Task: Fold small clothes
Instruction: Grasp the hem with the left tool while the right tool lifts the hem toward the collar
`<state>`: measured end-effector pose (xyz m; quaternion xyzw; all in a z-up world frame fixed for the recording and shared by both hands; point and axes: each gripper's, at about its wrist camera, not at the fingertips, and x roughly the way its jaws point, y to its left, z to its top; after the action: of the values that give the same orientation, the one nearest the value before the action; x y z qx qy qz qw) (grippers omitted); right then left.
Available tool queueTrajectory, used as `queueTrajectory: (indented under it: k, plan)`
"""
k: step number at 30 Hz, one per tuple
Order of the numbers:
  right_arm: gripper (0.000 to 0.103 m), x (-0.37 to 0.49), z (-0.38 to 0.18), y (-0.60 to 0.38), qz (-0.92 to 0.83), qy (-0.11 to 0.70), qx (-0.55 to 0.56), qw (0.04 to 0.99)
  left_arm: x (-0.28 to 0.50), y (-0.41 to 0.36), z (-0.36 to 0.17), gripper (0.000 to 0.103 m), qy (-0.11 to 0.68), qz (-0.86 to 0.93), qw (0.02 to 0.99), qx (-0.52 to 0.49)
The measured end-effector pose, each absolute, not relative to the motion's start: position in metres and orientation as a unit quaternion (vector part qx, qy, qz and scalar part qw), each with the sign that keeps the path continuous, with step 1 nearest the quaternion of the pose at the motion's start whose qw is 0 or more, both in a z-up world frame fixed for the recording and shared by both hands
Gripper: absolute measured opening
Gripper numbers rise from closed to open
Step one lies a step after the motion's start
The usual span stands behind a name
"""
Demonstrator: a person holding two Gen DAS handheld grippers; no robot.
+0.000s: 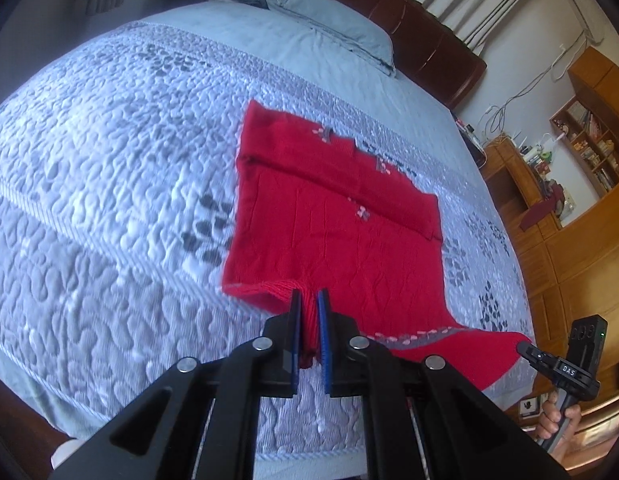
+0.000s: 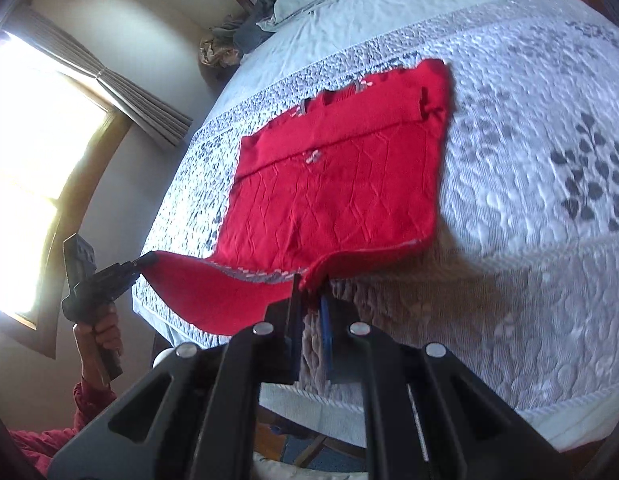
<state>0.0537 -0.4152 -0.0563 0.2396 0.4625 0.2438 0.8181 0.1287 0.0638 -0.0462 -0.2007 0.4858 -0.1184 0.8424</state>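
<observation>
The red sweater [image 1: 333, 216] is spread on the bed [image 1: 109, 184], sleeves already folded across its far part, while the near hem is lifted clear of the quilt. One hem corner is clamped in the left tongs [image 1: 309, 304], the other in the right tongs [image 2: 309, 288], with a sagging span of knit between them. The hold in the right tongs is seen to be only on the very edge, so a slip there is judged likely if the hem is pulled taut. Uneven carrying of the two corners would probably give a skewed fold, and the folded sleeves could be dragged out of place
</observation>
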Motion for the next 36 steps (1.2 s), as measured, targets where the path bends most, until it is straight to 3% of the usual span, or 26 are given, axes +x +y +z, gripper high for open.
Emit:
queueTrajectory:
  k: [17, 36]
  plan:
    - [0.006, 0.173, -0.022, -0.425, 0.231, 0.447, 0.232, 0.832, 0.252, 0.059, -0.028, 0.004, 0.459, -0.092, 0.864, -0.188]
    - [0.006, 0.335, -0.053, -0.435, 0.197, 0.481, 0.242, 0.819, 0.409, 0.028, -0.06, 0.004, 0.455, -0.07, 0.87, -0.179]
